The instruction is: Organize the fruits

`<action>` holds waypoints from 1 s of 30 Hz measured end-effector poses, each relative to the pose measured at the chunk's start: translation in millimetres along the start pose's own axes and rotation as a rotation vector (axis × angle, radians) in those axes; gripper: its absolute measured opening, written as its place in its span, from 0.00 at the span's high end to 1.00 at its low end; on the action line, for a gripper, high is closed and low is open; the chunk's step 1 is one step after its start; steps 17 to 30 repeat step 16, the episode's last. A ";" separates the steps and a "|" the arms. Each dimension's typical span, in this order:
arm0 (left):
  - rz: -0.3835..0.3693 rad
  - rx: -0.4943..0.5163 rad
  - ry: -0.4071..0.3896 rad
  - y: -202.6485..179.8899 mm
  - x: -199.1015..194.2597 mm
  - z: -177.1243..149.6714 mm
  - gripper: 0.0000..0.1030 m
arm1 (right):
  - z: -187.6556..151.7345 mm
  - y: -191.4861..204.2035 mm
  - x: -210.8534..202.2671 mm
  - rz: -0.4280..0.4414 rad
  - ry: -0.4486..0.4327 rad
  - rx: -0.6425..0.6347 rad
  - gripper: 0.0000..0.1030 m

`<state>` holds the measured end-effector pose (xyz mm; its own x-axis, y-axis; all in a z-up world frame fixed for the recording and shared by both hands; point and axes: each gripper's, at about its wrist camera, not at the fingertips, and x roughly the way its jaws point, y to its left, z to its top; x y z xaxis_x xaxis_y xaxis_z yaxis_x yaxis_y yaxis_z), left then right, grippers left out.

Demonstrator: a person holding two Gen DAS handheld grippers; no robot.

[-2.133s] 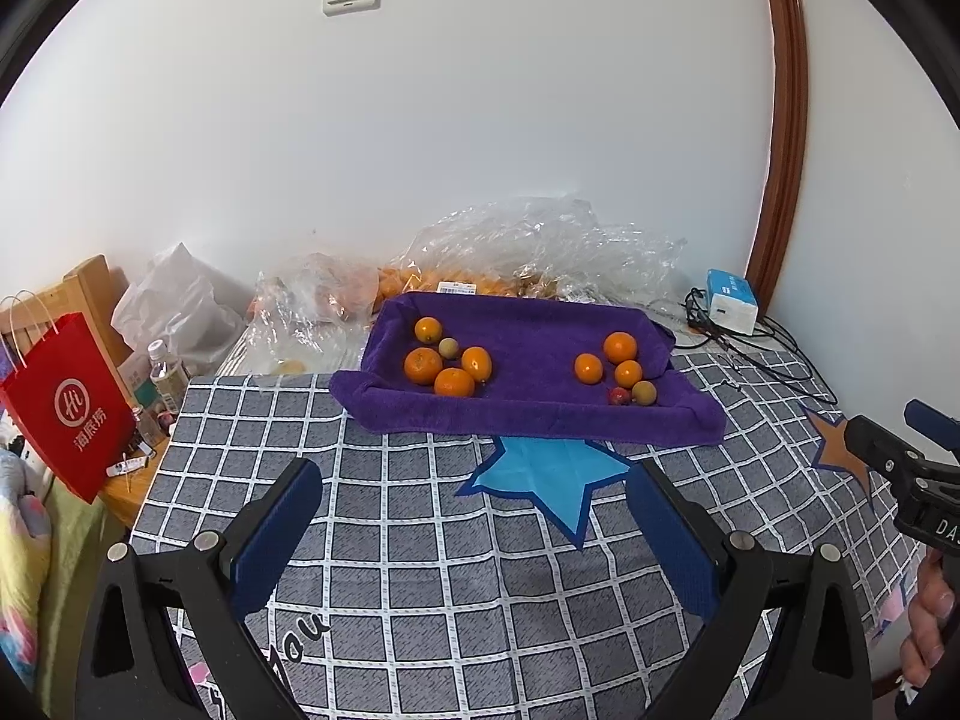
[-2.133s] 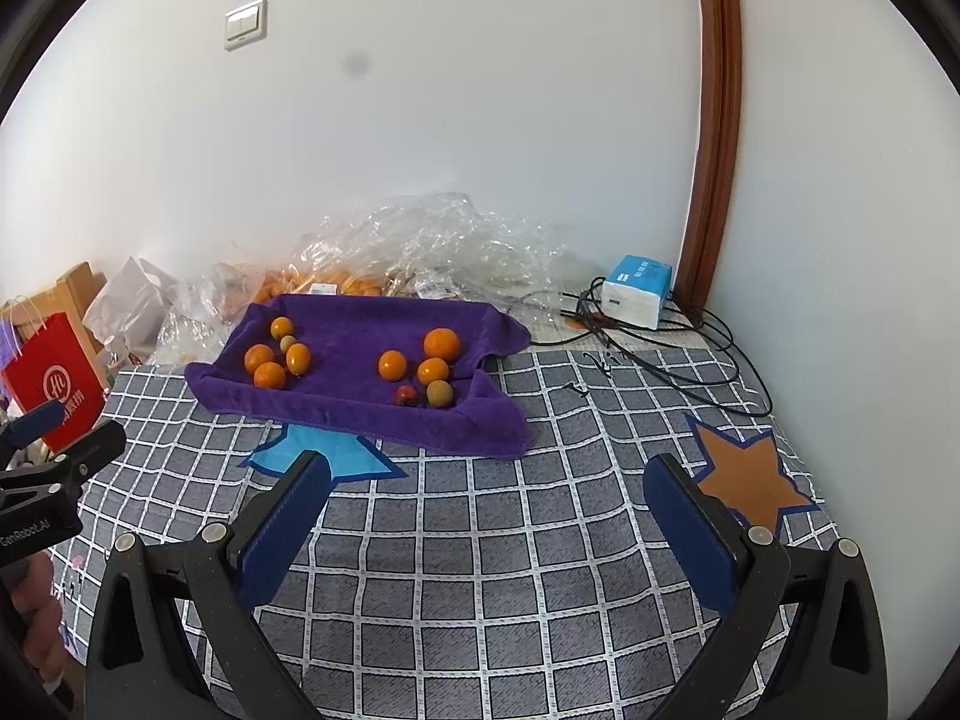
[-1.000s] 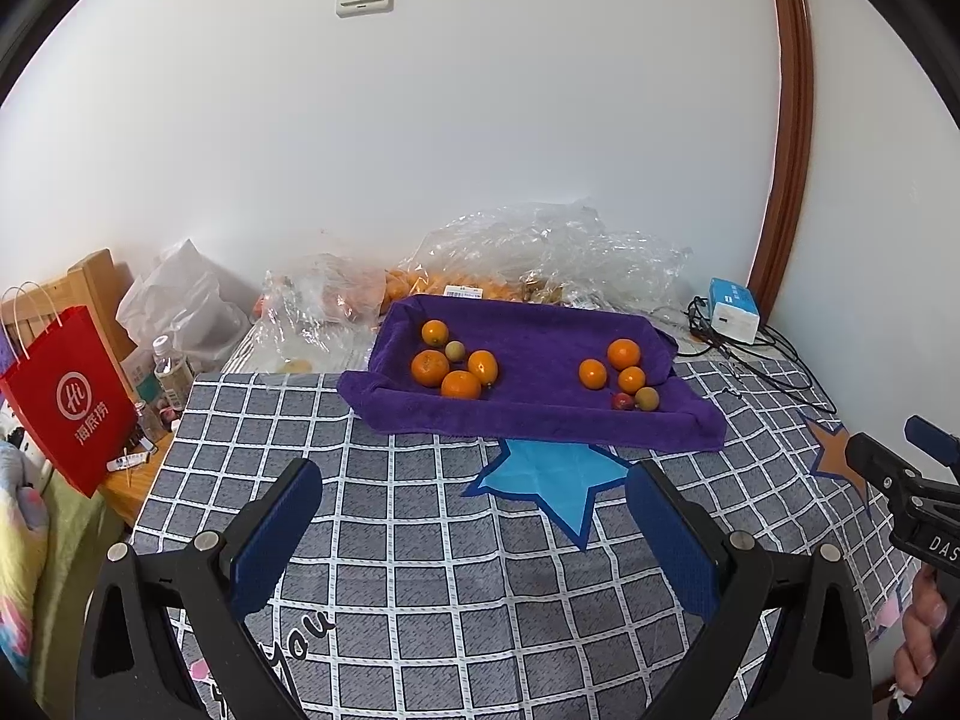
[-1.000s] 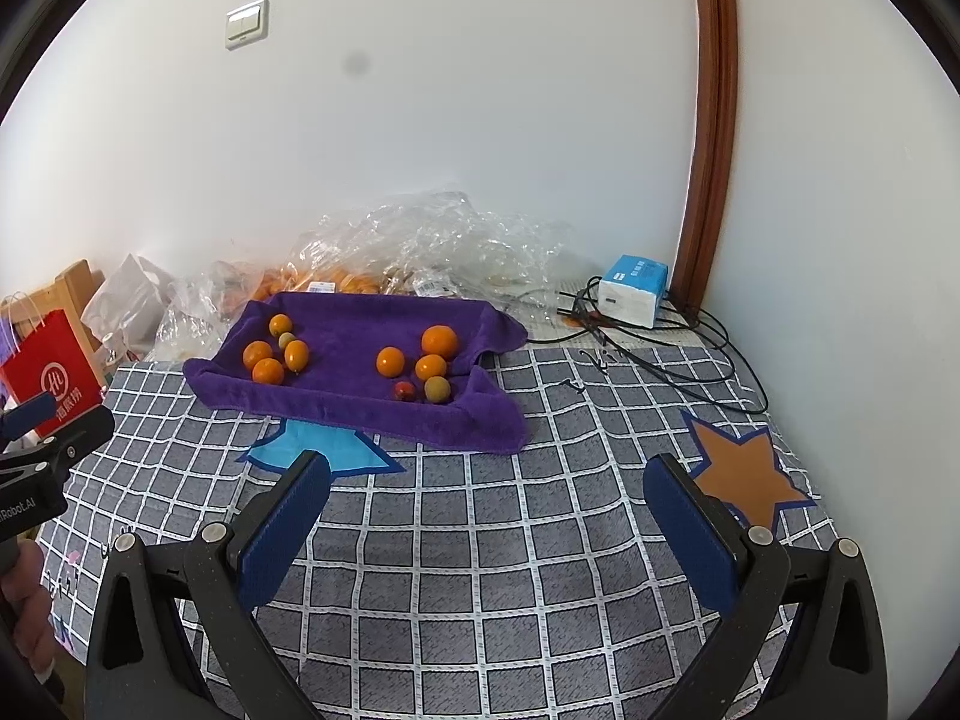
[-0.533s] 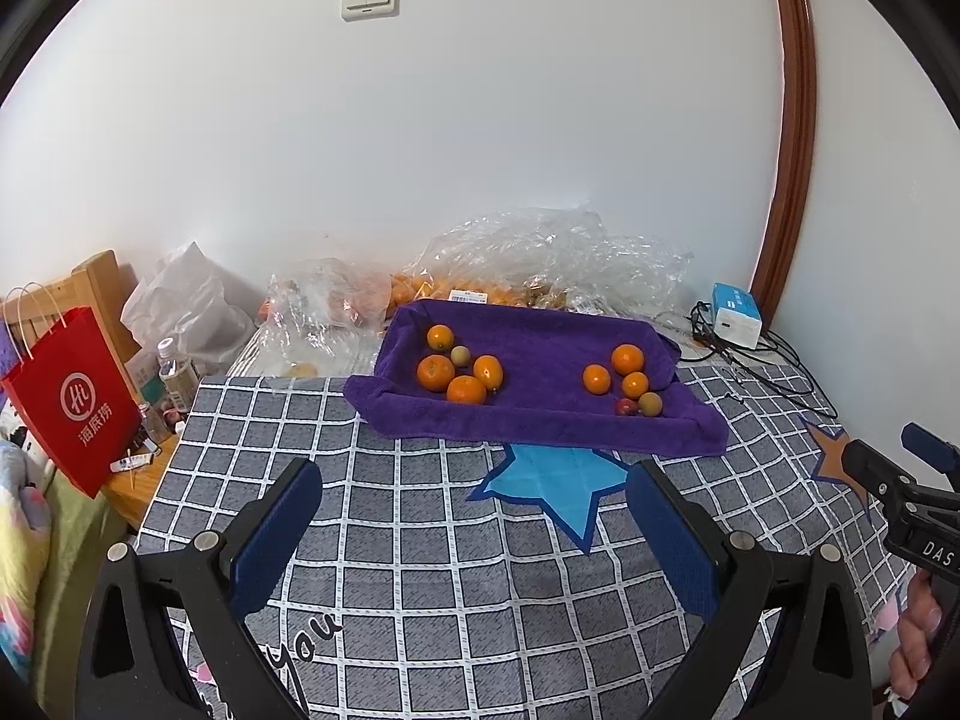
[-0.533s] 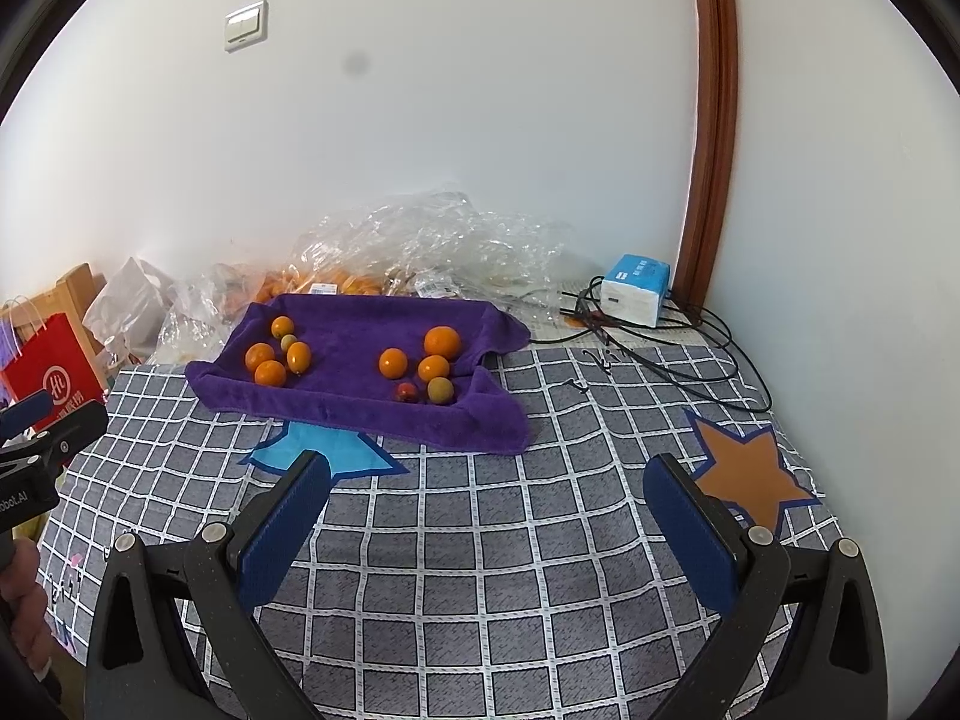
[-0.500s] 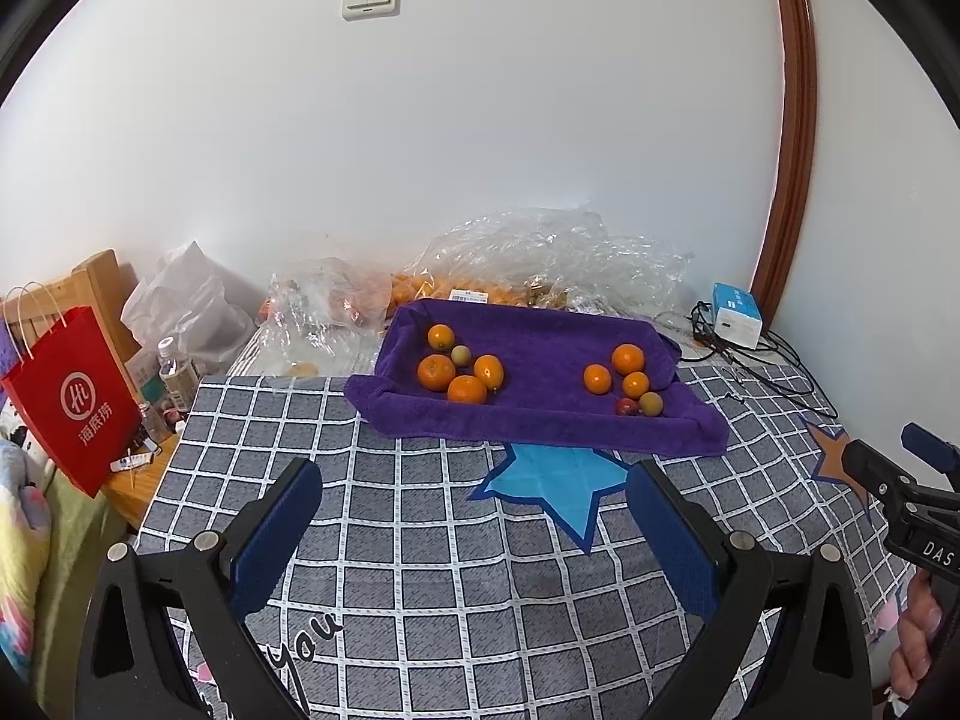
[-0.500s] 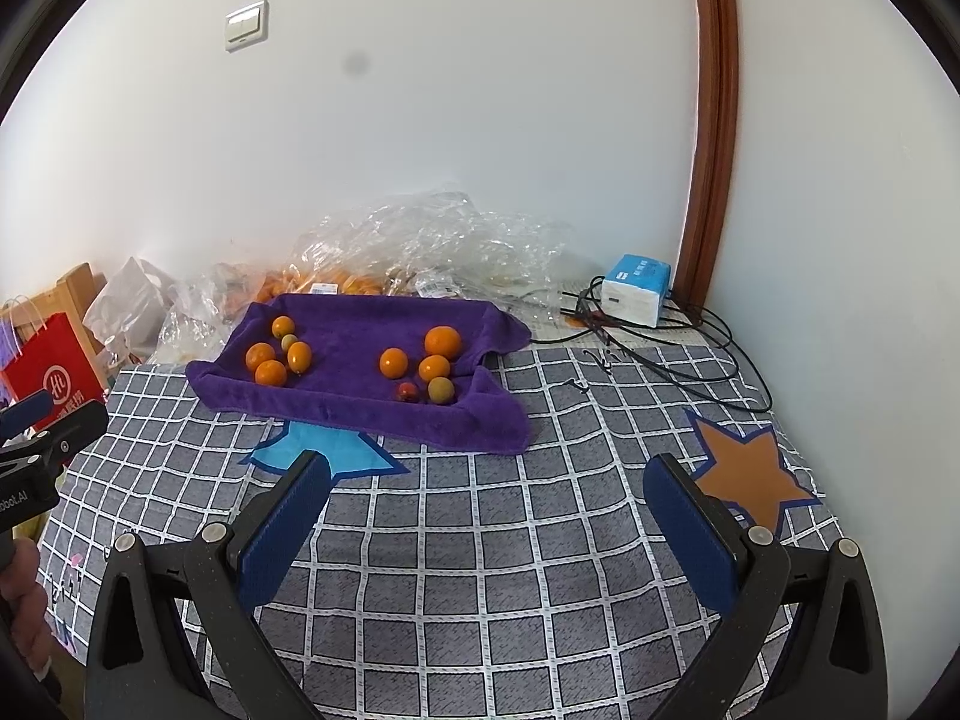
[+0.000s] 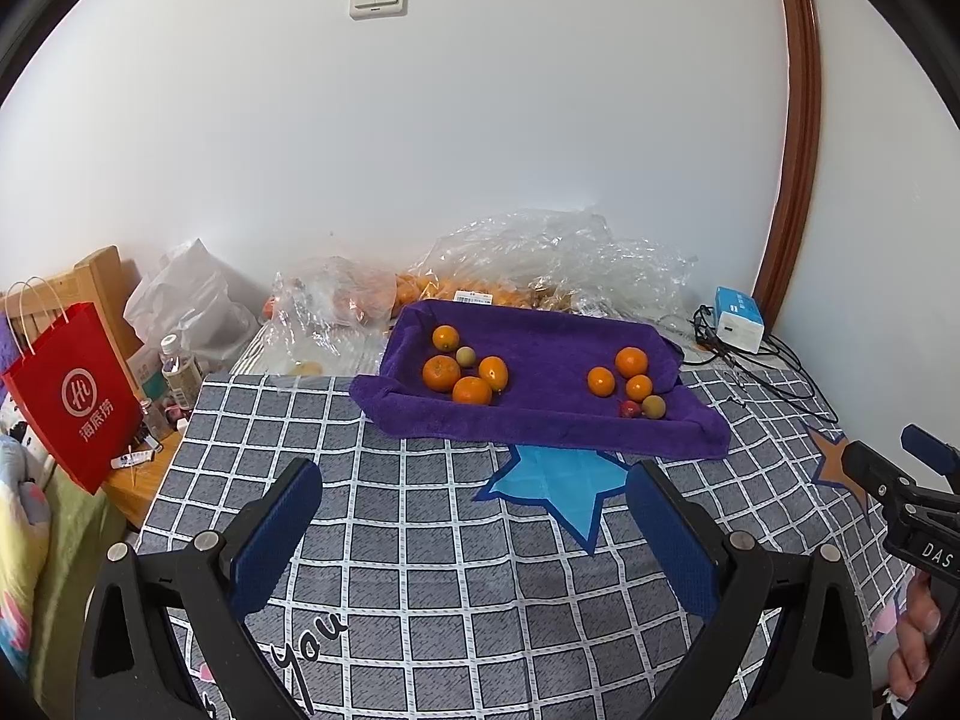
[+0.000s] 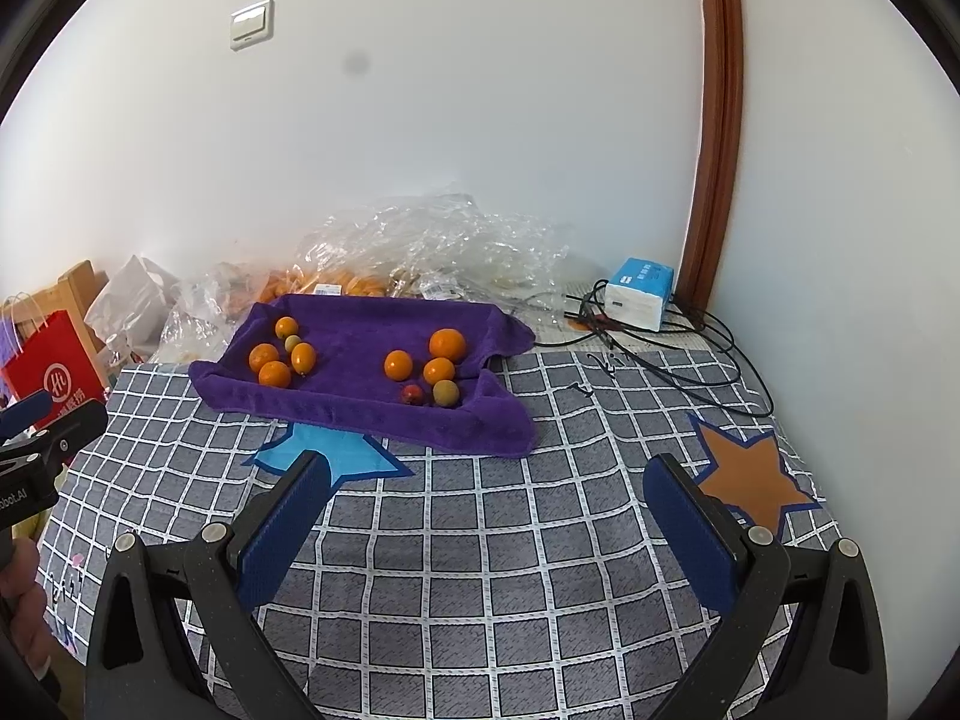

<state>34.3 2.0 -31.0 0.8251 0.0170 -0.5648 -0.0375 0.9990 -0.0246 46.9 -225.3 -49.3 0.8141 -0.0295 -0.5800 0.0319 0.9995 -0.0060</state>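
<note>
Two grippers, left (image 9: 471,510) and right (image 10: 486,501), are hovering wide apart and empty over the checked cloth (image 9: 420,570), while fruits (image 9: 465,369) are sitting in two clusters on the purple towel (image 9: 540,420) ahead.

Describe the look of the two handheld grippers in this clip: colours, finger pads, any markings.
Both grippers, left and right, have black plastic frames with silver screws and textured dark blue pads. Each body carries partly visible white lettering. No sleeves or cables on them show.
</note>
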 end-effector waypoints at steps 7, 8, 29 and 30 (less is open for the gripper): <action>0.001 -0.003 0.000 0.0 -0.8 0.0 0.01 | 1.5 1.2 -2.0 0.001 -0.005 -0.001 0.00; 0.000 -0.005 -0.001 0.1 -1.2 0.1 0.01 | 2.1 1.0 -1.6 0.002 -0.005 -0.002 0.00; 0.007 -0.008 -0.008 -1.5 -3.0 0.9 0.01 | 1.9 1.0 0.2 0.009 -0.008 0.005 0.00; 0.007 -0.008 -0.008 -1.5 -3.0 0.9 0.01 | 1.9 1.0 0.2 0.009 -0.008 0.005 0.00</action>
